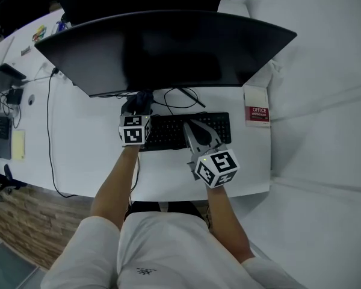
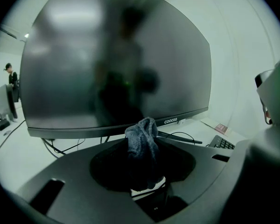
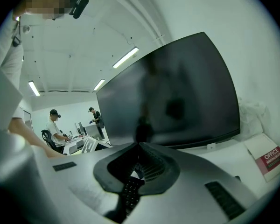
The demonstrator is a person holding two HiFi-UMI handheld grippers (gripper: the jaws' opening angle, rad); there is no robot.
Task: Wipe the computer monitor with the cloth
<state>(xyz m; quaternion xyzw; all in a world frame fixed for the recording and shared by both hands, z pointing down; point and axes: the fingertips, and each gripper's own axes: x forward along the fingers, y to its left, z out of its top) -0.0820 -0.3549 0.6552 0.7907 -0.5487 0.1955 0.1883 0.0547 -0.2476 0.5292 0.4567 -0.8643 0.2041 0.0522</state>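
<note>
A wide, dark curved monitor [image 1: 168, 47] stands at the back of the white desk [image 1: 96, 137]. It fills the left gripper view [image 2: 116, 64] and the right gripper view [image 3: 177, 97]. A dark grey cloth [image 2: 142, 139] bunches up between the jaws of my left gripper [image 1: 139, 107], which is shut on it just below the monitor's lower edge. In the head view the cloth [image 1: 143, 99] is a dark lump near the stand. My right gripper [image 1: 192, 128] hovers over the keyboard, tilted up toward the screen, its jaws [image 3: 139, 144] shut with nothing between them.
A black keyboard [image 1: 165, 131] lies in front of the monitor, with cables [image 1: 180, 98] behind it. A red and white "OFFICE" box [image 1: 257, 113] sits at the desk's right end. Another desk with devices [image 1: 3, 131] is at left. People work far off [image 3: 56, 129].
</note>
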